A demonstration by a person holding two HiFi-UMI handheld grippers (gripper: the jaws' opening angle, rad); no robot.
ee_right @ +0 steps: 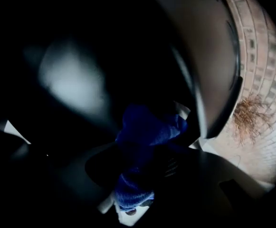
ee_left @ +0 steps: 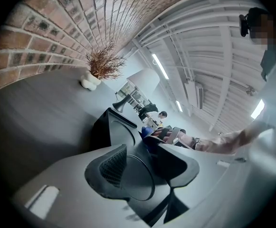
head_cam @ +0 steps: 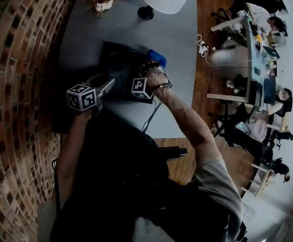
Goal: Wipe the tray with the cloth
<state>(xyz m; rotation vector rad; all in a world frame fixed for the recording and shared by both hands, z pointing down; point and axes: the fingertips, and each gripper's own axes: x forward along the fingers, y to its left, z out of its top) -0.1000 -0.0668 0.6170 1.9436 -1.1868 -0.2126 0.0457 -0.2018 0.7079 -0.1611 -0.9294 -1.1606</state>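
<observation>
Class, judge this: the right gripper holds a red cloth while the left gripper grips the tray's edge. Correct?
No: the right gripper view shows the cloth is blue, not red. The right gripper holds it while the left gripper grips the tray's edge.

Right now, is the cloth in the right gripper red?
No, the cloth held by the right gripper is blue.
</observation>
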